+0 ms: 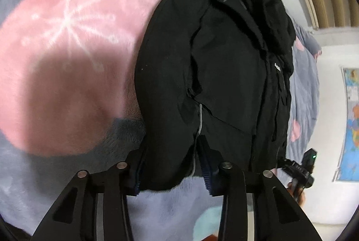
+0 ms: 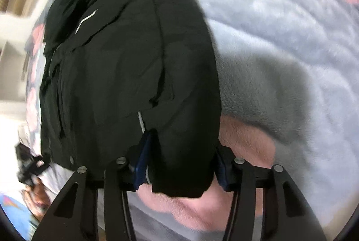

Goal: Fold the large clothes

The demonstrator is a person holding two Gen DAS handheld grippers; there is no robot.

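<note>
Jacket [image 1: 224, 75] hem hangs pinched at two spots above the fleecy blanket [image 1: 67, 50], your left gripper [image 1: 172, 170] and right gripper [image 2: 179, 170] each clamping black cloth.

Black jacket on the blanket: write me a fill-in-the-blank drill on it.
1. The jacket is coloured ____.
2. It lies on a fluffy ____ with pink and blue patches.
3. The left gripper has the jacket's ____ edge between its fingers.
4. The right gripper is ____ the same jacket.

Missing: black; blanket; bottom; holding
</note>
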